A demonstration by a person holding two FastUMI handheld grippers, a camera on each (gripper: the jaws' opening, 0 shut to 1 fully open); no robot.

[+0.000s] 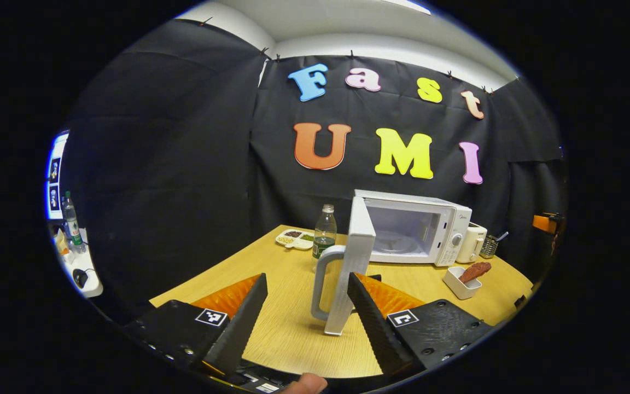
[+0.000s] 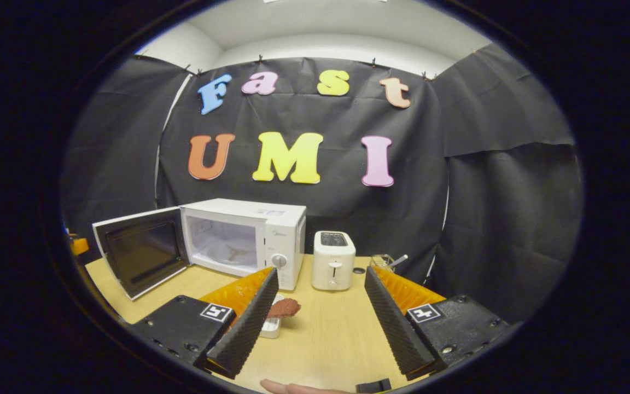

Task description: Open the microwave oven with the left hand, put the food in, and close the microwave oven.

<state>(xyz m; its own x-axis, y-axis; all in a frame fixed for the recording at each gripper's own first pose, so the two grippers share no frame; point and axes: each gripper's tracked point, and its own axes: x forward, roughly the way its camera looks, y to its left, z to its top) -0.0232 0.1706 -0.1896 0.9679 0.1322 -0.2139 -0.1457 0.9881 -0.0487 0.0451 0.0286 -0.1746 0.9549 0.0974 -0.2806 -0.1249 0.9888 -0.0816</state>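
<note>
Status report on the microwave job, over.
Left gripper and right gripper open, empty. Microwave door swung open, cavity empty. Food in its white dish on table, path clear.

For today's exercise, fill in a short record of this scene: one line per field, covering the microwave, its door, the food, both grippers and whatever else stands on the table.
microwave: white microwave at the back of the wooden table, cavity empty
door: microwave door swung wide open
food: brown food in a small white dish, on the table in front of the microwave
left gripper: open, just short of the door handle
right gripper: open, holding nothing
other items: toaster, bottle, divided snack tray
</note>
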